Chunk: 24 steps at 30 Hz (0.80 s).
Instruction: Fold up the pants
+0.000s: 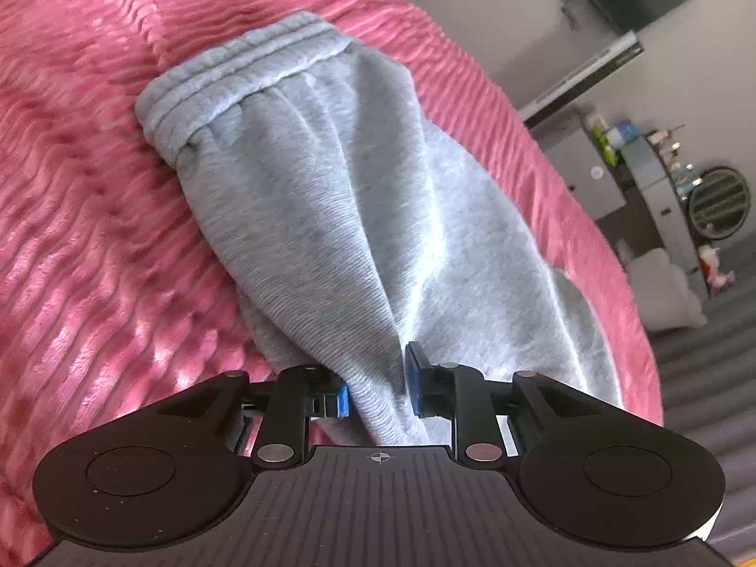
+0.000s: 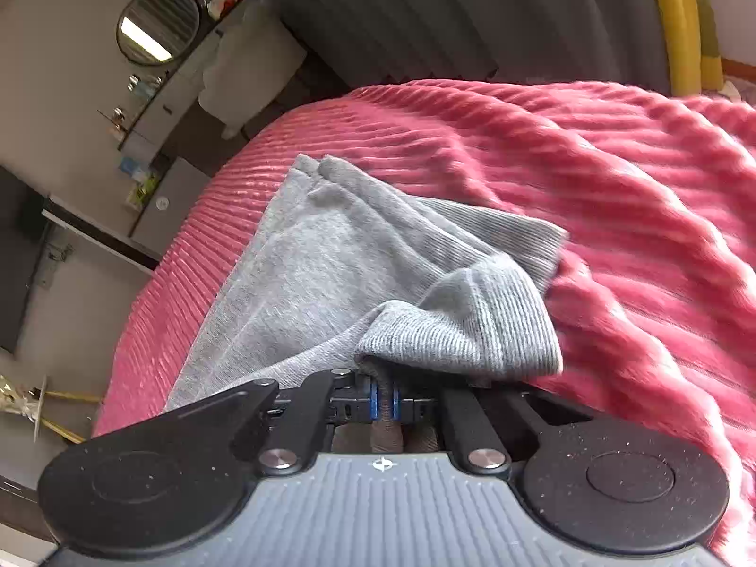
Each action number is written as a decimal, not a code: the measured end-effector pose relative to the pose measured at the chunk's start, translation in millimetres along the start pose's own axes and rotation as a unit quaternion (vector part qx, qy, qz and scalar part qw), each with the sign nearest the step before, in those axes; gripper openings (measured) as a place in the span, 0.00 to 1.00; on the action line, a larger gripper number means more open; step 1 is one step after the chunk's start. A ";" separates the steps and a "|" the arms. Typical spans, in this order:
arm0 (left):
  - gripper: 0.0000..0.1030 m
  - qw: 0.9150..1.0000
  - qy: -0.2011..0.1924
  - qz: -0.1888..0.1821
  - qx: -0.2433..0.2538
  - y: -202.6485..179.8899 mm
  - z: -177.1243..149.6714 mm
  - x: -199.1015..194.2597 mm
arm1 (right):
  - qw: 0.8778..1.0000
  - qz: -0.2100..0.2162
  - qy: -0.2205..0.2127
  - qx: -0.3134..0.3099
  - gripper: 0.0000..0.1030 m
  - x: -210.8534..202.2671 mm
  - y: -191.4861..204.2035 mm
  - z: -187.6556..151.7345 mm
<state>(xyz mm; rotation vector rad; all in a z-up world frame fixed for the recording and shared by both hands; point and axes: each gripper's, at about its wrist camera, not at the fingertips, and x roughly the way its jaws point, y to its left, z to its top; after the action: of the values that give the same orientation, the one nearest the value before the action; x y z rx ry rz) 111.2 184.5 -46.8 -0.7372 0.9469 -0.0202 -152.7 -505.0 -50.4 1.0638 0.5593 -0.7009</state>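
**Pink bedspread, grey pants held at both ends**

Ribbed pink bedspread (image 1: 85, 198) carries your grey pants (image 1: 330, 198), laid along it with the waistband (image 1: 236, 71) at the far end in the left view and the cuffs (image 2: 477, 326) bunched close to you in the right view.

Your left gripper (image 1: 378, 387) stands part-open, with a fold of cloth between its blue pads (image 1: 415, 380); whether it truly pinches there is hard to tell. Your right gripper (image 2: 382, 399) is closed down tight on a gathered bit of fabric beside a cuff.

Expect soft, light, limp knit that sags and drags on the plush. Grip seams, cuffs or the waistband, not loose middle cloth.

Each view hides the pants' near part behind the gripper body. A dresser (image 1: 657, 189) and round mirror (image 2: 158, 23) sit beyond.
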 end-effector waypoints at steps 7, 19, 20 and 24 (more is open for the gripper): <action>0.12 0.999 -0.032 -0.034 -0.003 -23.6 26.6 -9.4 | 0.998 0.058 -0.011 0.023 0.05 11.8 56.2 36.8; 0.13 0.993 -0.082 -0.064 0.057 -31.2 22.1 -43.7 | 0.963 0.225 -0.135 -0.060 0.05 -79.8 109.8 68.8; 0.13 0.995 -0.062 -0.055 0.050 -21.9 15.8 -35.3 | 0.973 0.190 -0.122 -0.057 0.05 -71.2 85.0 57.8; 0.13 0.999 -0.005 0.008 0.044 3.5 -5.8 -2.5 | 0.998 0.029 -0.050 -0.034 0.05 -17.6 -2.7 14.4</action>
<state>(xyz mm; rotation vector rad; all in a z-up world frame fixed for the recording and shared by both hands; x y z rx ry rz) 104.4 184.7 -49.1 -0.6475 0.9373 -0.0439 -165.2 -514.7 -33.8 0.9722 0.4624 -0.6751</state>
